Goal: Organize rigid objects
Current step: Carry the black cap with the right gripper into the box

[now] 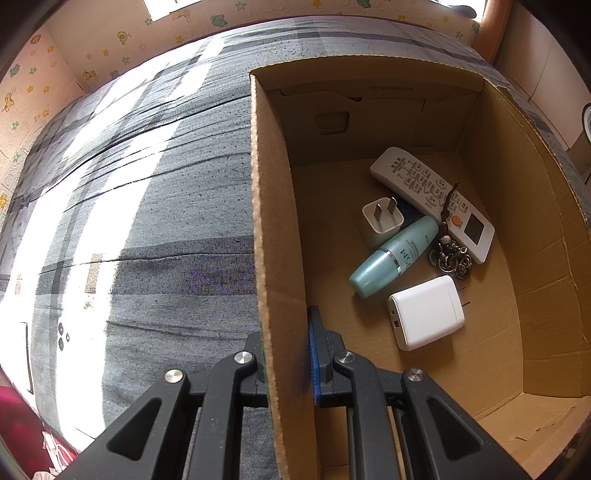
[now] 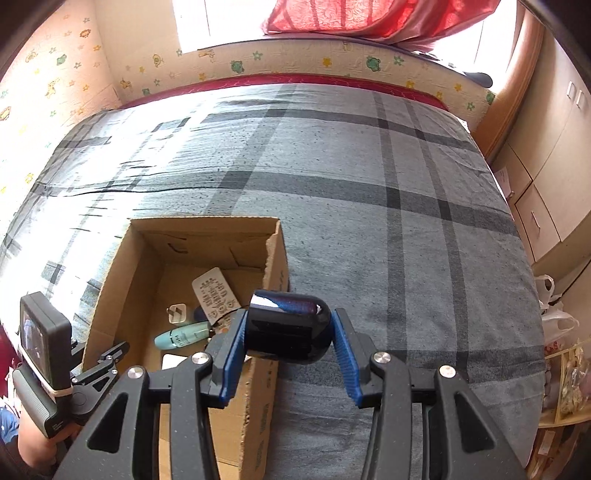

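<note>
My left gripper [image 1: 288,332] is shut on the left wall of an open cardboard box [image 1: 273,221], one blue pad inside and one finger outside. On the box floor lie a white remote [image 1: 432,199], a teal bottle [image 1: 391,258], a small white plug [image 1: 382,221], a white charger [image 1: 424,314] and a keychain [image 1: 450,254]. My right gripper [image 2: 289,321] is shut on a glossy dark capsule-shaped case [image 2: 291,325], held in the air above the box's right wall [image 2: 275,254]. The left gripper [image 2: 110,354] shows at the box's left side.
The box sits on a bed with a grey plaid sheet [image 2: 369,203]. A padded patterned wall border [image 2: 295,59] runs behind it. Wooden cabinets [image 2: 546,184] and plastic bags [image 2: 554,314] stand to the right of the bed. A red curtain [image 2: 369,14] hangs at the window.
</note>
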